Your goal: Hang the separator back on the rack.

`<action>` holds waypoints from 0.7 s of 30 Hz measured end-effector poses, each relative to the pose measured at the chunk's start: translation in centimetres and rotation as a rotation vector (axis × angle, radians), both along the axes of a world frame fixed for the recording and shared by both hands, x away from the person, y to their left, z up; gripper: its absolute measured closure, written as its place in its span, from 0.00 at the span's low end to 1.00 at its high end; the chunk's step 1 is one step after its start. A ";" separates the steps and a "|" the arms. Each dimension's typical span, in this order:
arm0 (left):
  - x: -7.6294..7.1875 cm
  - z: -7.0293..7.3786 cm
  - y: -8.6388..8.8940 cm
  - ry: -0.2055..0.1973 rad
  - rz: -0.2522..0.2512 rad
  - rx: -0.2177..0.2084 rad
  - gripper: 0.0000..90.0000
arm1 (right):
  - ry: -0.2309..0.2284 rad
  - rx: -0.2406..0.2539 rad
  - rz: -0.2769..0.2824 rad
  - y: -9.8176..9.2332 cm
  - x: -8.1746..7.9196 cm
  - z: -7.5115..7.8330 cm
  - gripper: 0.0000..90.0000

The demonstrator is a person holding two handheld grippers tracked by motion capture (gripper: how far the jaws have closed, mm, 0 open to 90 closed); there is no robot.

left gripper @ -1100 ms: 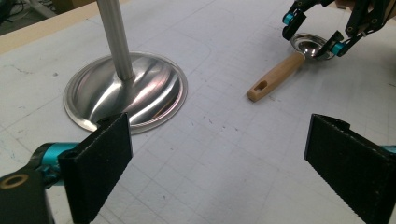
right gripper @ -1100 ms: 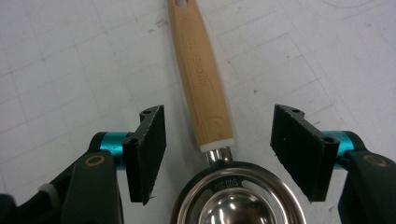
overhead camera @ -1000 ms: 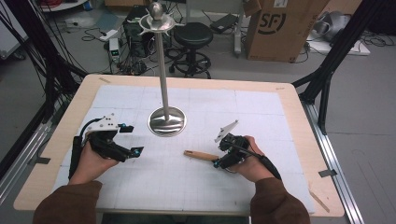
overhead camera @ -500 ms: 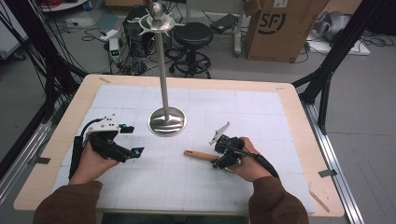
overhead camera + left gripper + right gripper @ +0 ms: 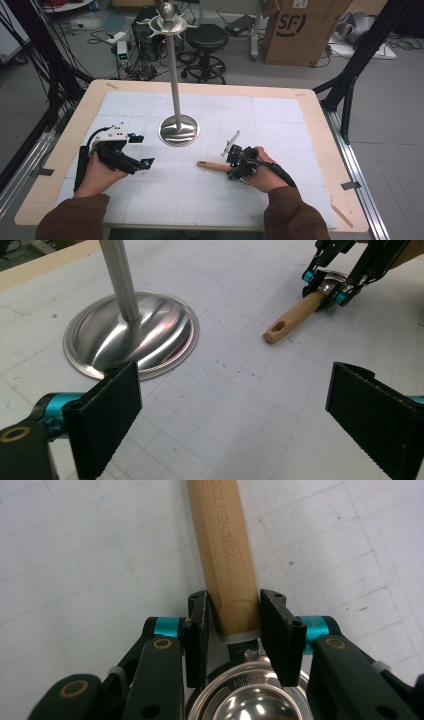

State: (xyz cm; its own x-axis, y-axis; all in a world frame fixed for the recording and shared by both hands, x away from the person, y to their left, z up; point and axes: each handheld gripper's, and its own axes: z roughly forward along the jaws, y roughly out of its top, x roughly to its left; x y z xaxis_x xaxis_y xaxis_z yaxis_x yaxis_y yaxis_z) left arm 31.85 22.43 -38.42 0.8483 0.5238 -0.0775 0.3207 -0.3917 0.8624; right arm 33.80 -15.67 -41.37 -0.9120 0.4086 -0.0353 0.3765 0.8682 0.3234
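- The left gripper (image 5: pixel 142 151) rests on the white gridded mat (image 5: pixel 280 125) at the left of the high view, its jaws wide apart with nothing between them; its own view faces the stand and the other gripper.
- The metal stand (image 5: pixel 178 129) stands upright just beyond it, mid-table, its round base (image 5: pixel 131 335) on the mat.
- The wooden-handled utensil (image 5: pixel 212 166) lies on the mat to the right of the base, apart from it.
- The right gripper (image 5: pixel 234 161) has just been closing; its jaws are clamped on the wooden handle (image 5: pixel 225 555) where it meets the steel bowl (image 5: pixel 250 700).
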 end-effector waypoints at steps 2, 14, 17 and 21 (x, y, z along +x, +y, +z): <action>0.0 0.0 0.0 0.000 0.002 -0.002 0.09 | -0.002 0.000 0.002 0.0 0.0 0.0 0.73; 0.0 -0.1 -0.1 0.001 -0.001 -0.002 0.09 | 0.014 -0.009 -0.026 0.0 0.0 0.1 0.76; 0.0 -0.1 -0.1 0.002 0.001 -0.002 0.09 | 0.021 -0.012 -0.019 0.0 0.1 0.2 0.74; 0.0 -0.1 -0.1 0.003 -0.003 0.001 0.09 | 0.018 -0.027 -0.027 0.1 0.1 0.1 0.69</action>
